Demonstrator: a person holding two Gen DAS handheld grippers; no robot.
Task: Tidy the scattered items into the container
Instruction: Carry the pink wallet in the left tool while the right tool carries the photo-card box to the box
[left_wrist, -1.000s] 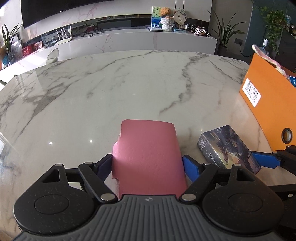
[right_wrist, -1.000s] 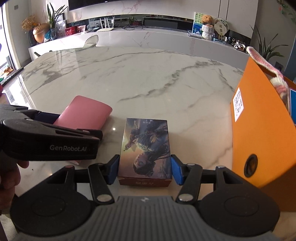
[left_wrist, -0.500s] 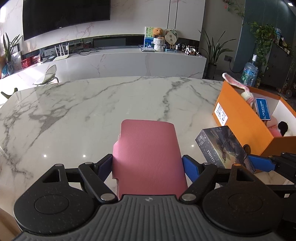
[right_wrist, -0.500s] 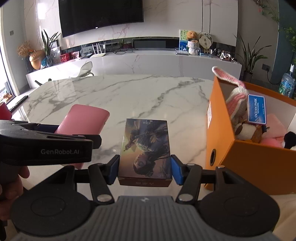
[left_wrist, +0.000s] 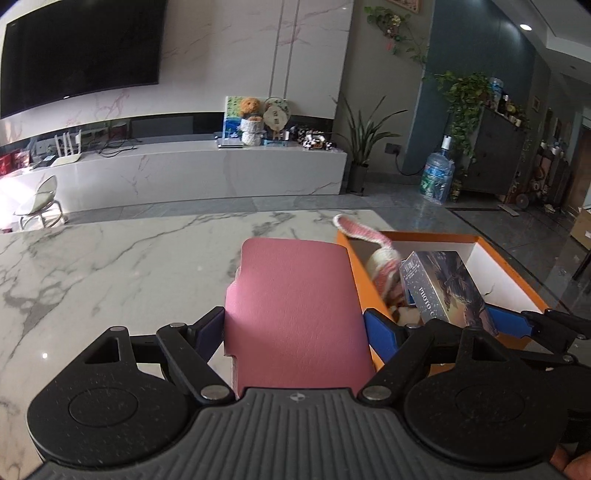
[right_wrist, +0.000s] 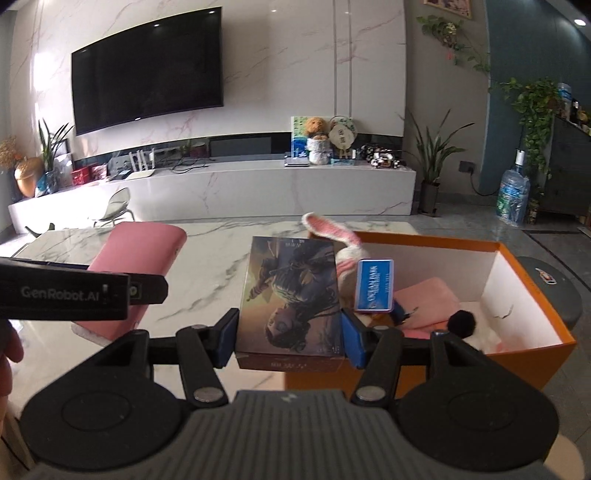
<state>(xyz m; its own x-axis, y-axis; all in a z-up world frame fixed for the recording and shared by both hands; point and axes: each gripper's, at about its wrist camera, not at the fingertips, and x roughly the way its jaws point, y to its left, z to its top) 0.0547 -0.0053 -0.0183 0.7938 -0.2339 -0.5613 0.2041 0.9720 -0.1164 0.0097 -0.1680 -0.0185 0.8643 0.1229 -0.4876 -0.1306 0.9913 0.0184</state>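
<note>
My left gripper (left_wrist: 295, 330) is shut on a pink leather case (left_wrist: 295, 306), held in the air above the marble table, just left of the orange box (left_wrist: 517, 288). My right gripper (right_wrist: 290, 338) is shut on a dark illustrated card box (right_wrist: 291, 301), lifted over the near left corner of the orange box (right_wrist: 535, 280). In the left wrist view the card box (left_wrist: 448, 286) hangs over the box's opening. In the right wrist view the pink case (right_wrist: 136, 258) sits to the left in the other gripper.
Inside the orange box lie a knitted bunny-eared toy (right_wrist: 332, 232), a blue card (right_wrist: 375, 284), pink cloth (right_wrist: 428, 302) and a black pompom (right_wrist: 461, 323). The marble table (left_wrist: 110, 266) stretches to the left. A round stool (right_wrist: 554, 291) stands beyond the box.
Both grippers have risen with their loads and moved right toward the orange box. The card box now hangs over the box's opening, and the view looks down into it.
</note>
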